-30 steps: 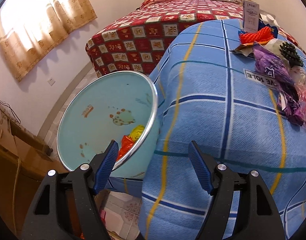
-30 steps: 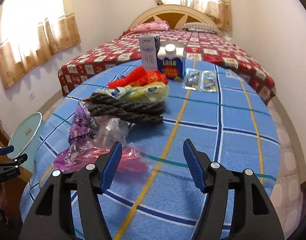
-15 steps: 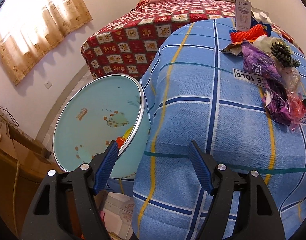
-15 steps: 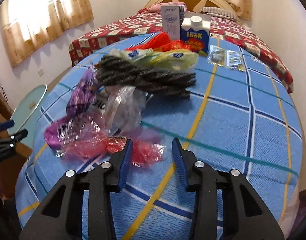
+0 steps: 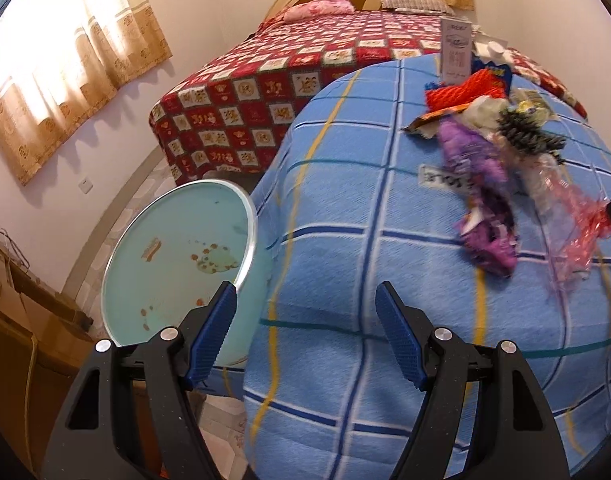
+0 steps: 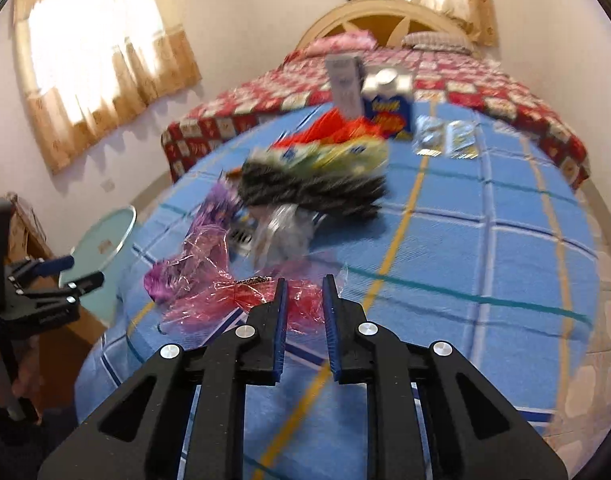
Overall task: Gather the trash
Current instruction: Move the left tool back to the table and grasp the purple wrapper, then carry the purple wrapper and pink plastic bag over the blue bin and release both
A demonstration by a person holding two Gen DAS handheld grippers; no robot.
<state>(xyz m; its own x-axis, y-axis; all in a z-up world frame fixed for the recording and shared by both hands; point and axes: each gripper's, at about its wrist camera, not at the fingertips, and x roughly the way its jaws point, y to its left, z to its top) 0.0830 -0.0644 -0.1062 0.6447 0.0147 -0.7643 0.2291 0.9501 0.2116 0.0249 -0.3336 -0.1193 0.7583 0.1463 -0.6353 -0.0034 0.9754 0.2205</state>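
A heap of trash lies on the blue checked tablecloth (image 6: 485,256). A crumpled pink cellophane wrapper (image 6: 225,300) lies nearest; it also shows in the left wrist view (image 5: 581,236). My right gripper (image 6: 303,292) has its jaws narrowed around the wrapper's right end, with a small gap left. A purple wrapper (image 5: 481,196) and a black braided bundle (image 6: 313,188) lie behind it. My left gripper (image 5: 305,312) is open and empty at the table's edge, beside the pale green bin (image 5: 177,264) on the floor.
At the far side of the heap stand a blue carton (image 6: 389,108) and a white box (image 6: 345,84), with clear packets (image 6: 445,140) to the right. A bed with a red patterned cover (image 5: 305,76) stands behind. A wooden cabinet (image 5: 21,320) is at the left.
My right gripper has moved down and forward to the pink wrapper and its jaws have closed in from wide open. My left gripper has drifted right, so less of the bin's inside shows.
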